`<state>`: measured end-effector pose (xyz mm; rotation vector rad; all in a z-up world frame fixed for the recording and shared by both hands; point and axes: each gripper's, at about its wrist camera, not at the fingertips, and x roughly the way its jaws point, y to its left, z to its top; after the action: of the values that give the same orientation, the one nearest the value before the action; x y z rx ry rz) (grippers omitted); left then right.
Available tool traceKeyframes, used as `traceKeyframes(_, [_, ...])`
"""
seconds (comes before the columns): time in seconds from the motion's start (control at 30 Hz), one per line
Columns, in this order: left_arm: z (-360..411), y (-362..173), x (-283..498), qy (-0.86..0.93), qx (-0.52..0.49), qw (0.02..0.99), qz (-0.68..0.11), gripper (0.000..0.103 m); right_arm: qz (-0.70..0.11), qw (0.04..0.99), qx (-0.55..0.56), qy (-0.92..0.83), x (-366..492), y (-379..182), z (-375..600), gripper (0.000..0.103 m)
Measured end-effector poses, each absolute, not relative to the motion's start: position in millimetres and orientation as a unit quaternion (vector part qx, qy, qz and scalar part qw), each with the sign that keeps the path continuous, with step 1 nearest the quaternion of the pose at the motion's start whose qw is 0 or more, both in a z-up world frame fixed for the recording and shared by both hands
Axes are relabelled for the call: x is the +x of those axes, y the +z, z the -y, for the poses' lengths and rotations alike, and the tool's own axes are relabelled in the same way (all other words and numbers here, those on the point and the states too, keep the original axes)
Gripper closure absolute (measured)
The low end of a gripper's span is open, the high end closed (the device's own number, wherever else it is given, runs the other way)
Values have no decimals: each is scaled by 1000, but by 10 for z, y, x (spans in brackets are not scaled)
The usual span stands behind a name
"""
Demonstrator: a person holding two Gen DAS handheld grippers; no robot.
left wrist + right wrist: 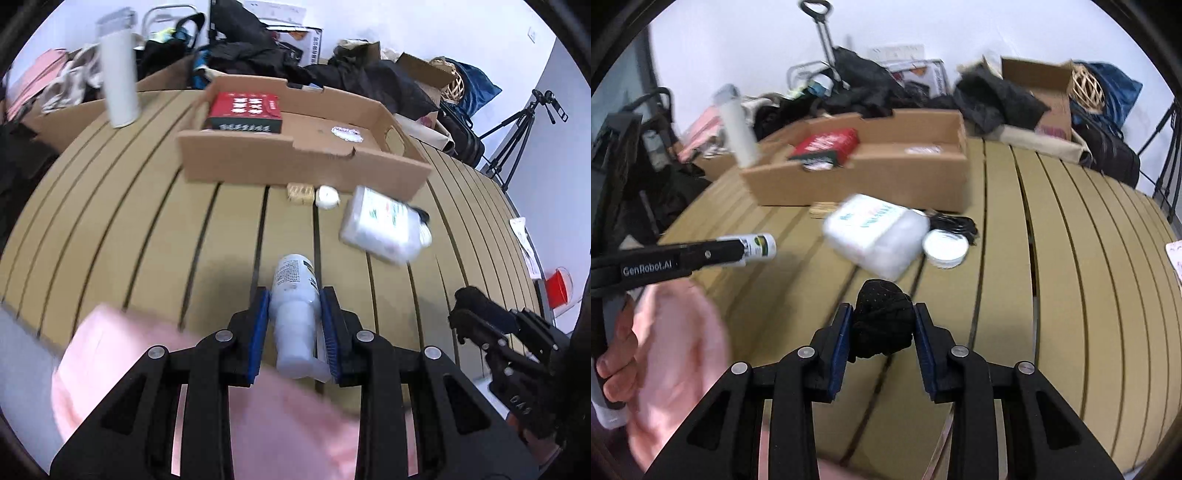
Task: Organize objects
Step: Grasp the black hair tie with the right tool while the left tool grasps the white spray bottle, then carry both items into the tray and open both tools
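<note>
I have both loads in hand and I judge this to be the carry step, with the drop into the cardboard tray (pixel 306 162) coming next. My left gripper (pixel 294 314) is clamped on a white bottle (pixel 295 314), which lies lengthwise between the blue pads with its labelled end poking out ahead of the tips. My right gripper (pixel 882 325) is closed on a black bundle (pixel 881 323); the view is blurred, so I can only guess it is balled-up fabric.

The tray sits well ahead of both sets of fingers, its near wall facing me. A red box (pixel 243 112) fills its left part, so the bare floor to the right is where I would aim. Between my fingertips and that wall lie a white soft pack (pixel 384 225), a round white tin (pixel 945 247) and a black cord (pixel 955 223), so I need to come in high, clear the wall's edge, then let go. The slatted table (pixel 147 240) to the left of the fingers is bare.
</note>
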<state>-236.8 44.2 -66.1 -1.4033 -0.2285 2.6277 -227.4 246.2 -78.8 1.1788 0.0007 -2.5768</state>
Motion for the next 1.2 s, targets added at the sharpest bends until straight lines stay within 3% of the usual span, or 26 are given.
traceKeyframes(0.23, [-338, -495, -1928, 886, -453, 61, 80, 79, 26, 199, 414, -888, -1672, -588, -2332, 67])
traceKeyframes(0.53, [-298, -150, -2125, 889, -437, 96, 99, 79, 49, 204, 408, -889, -1833, -357, -2422, 68])
traceKeyframes(0.63, [-255, 2, -2477, 883, -437, 118, 120, 79, 68, 233, 401, -883, -2238, -91, -2504, 68])
traceKeyframes(0.83, [-355, 149, -3825, 871, -447, 143, 148, 79, 22, 227, 401, -887, -3543, 219, -2477, 68])
traceKeyframes(1.03, [-562, -292, -5117, 849, -495, 104, 154, 79, 6, 179, 478, -860, -5101, -217, -2387, 67])
traceKeyframes(1.2, [-698, -721, -5738, 843, -520, 71, 116, 79, -34, 127, 514, -848, -5826, -644, -2357, 67])
